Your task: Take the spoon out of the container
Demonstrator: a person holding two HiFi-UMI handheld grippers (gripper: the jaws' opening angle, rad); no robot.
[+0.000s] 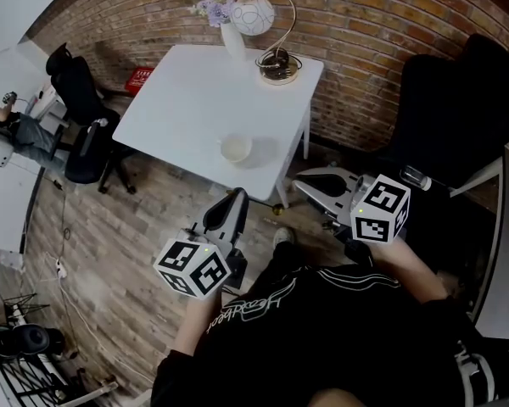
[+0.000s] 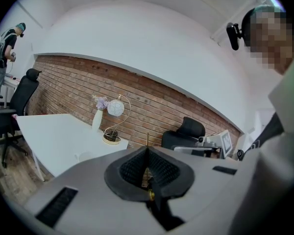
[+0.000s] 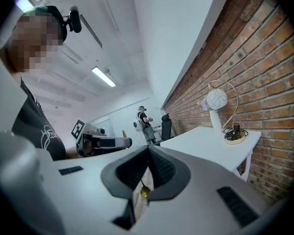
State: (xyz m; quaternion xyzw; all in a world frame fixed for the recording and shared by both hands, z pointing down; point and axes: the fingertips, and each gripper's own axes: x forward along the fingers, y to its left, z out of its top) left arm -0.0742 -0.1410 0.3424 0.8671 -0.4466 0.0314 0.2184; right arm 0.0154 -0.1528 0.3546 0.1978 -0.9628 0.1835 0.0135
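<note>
Away from the white table [image 1: 187,100], the left gripper [image 1: 237,196] is clenched on a thin gold spoon [image 2: 147,140], whose end pokes past the jaw tips. A small white bowl [image 1: 236,148] sits near the table's front edge. The right gripper [image 1: 304,181] is closed and empty.

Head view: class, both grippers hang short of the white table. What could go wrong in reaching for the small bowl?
The bowl sits near the table's front edge; a nudge might push it off. The left gripper and right gripper have jaws together, so arriving unopened would likely knock the bowl.
</note>
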